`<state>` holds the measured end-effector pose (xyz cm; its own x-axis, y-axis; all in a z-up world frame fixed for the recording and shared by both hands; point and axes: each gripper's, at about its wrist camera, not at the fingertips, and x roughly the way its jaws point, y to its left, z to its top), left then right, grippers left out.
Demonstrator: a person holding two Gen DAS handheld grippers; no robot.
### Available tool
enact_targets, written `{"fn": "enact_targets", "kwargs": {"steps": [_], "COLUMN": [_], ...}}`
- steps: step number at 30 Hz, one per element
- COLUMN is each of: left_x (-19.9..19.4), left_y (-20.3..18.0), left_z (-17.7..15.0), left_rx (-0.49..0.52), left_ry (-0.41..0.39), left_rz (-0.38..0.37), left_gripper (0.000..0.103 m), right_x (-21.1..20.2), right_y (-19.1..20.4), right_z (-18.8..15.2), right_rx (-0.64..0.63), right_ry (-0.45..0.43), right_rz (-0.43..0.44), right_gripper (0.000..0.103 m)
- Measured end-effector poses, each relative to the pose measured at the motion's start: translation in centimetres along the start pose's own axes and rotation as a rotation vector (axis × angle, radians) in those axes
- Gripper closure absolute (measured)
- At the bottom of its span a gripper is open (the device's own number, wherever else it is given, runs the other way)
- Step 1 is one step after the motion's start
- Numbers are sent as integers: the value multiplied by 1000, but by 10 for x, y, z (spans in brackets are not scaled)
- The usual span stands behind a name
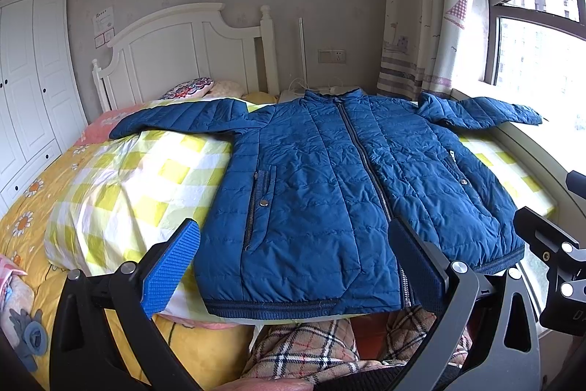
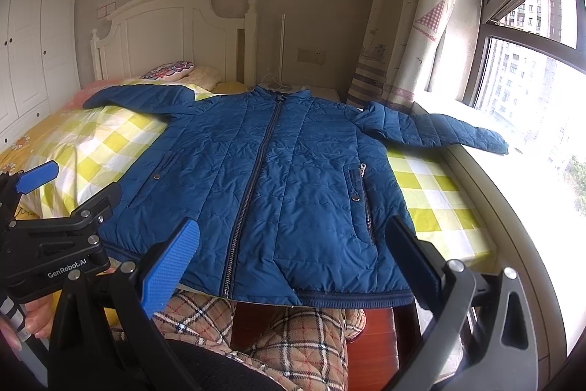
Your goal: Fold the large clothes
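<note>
Through the left wrist camera I see the blue quilted jacket (image 1: 329,185) spread flat, front up and zipped, on the yellow-checked quilt (image 1: 139,178), sleeves out to both sides, which I judge is a layout ready for folding. My left gripper (image 1: 293,262) hovers over the jacket's hem, fingers wide apart, gripping nothing. Through the right wrist camera, my right gripper (image 2: 293,259) hangs likewise spread above the hem, clear of the jacket (image 2: 278,178).
</note>
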<state>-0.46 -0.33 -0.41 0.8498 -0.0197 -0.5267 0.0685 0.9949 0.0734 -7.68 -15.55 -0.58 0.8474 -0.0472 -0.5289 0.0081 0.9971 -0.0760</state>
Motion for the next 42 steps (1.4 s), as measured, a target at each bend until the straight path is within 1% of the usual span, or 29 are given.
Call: {"fn": "enact_targets", "kwargs": {"steps": [42], "left_x": [0], "left_y": [1], "left_z": [-1], "left_rx": [0], "left_ry": [2], "left_rz": [-2], "left_gripper": [4], "right_x": [2], "right_y": [1], "right_z": [-3], "right_rx": [3], "right_ry": [2], "right_rz": [10], "right_gripper": [2]}}
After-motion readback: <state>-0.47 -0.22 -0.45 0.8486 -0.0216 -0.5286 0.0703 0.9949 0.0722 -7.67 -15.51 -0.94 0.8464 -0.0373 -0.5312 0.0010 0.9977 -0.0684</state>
